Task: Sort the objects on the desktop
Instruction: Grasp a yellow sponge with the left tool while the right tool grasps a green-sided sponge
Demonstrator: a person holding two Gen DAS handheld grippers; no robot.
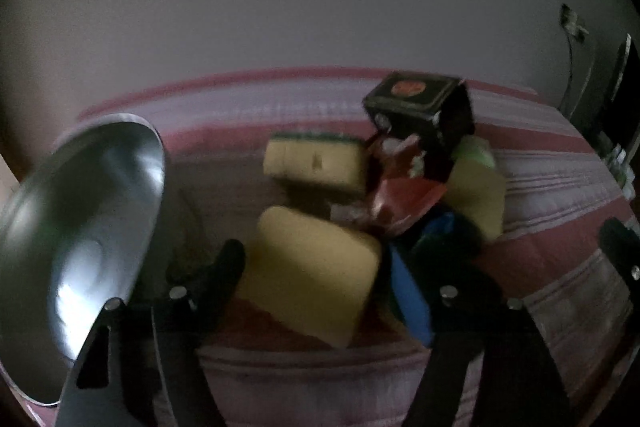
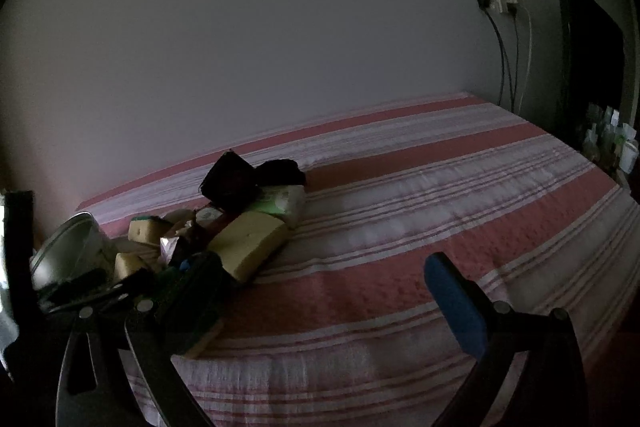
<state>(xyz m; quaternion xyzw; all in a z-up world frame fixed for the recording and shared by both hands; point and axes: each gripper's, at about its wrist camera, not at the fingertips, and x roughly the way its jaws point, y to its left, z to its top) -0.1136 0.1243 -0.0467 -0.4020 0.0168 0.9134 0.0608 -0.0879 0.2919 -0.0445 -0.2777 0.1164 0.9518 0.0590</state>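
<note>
Your left hand-held gripper (image 1: 316, 267) straddles the nearest yellow sponge (image 1: 316, 275) with its fingers on either side; blur prevents confirming whether the pads press on it. Your right hand-held gripper (image 2: 320, 291) stands wide apart and grasps nothing, over the striped bed cover (image 2: 400, 227). The sponge lies at the near edge of a pile holding further sponges, a red wrapper (image 1: 400, 195) and a black box (image 1: 416, 103), with a metal bowl (image 1: 80, 235) just left.
</note>
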